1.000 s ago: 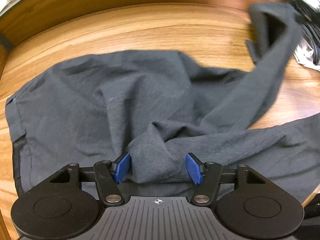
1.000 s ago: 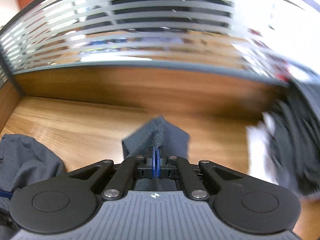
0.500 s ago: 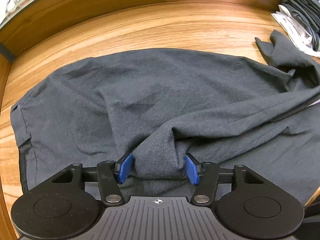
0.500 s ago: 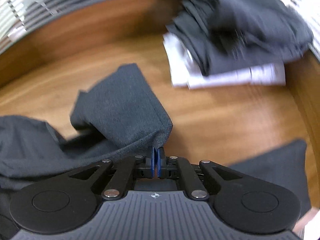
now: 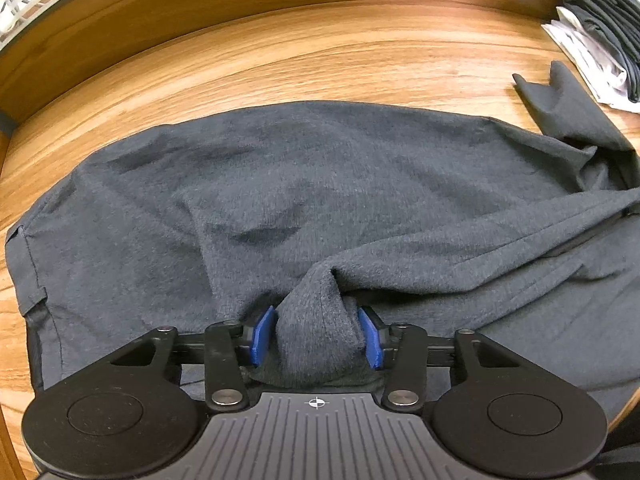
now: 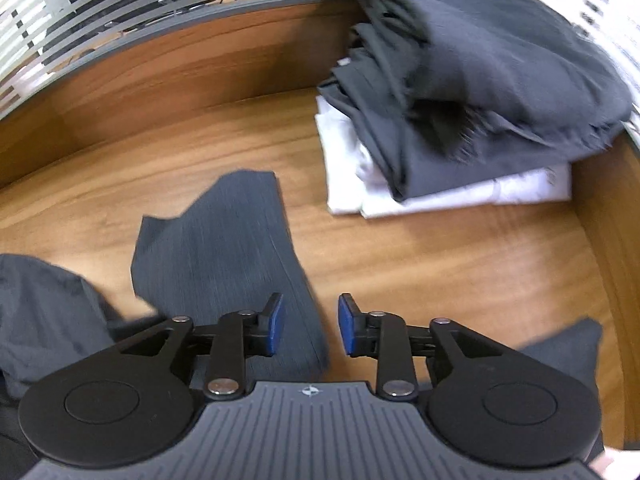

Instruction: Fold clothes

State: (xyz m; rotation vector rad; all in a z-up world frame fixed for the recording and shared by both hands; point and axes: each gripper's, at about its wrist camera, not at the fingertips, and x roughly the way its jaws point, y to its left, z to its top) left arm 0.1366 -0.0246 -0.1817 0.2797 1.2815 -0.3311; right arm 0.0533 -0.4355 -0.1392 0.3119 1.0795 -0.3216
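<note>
Nearest in the left wrist view we note the left gripper: its blue-padded fingers are closing on a raised ridge of the dark grey knit garment, with both pads against the bunched cloth. The garment itself lies spread across the wood-grain table, one hemmed edge at the far left, wrinkles running toward the right.

In the right wrist view the right gripper has its fingers spreading apart; we see a strip of the garment lying on the table under the gap, and neither pad presses it.

Farther back right, we record a stack of folded dark grey and white clothes against the table's raised wooden back edge. Behind that is a striped frosted glass panel.
</note>
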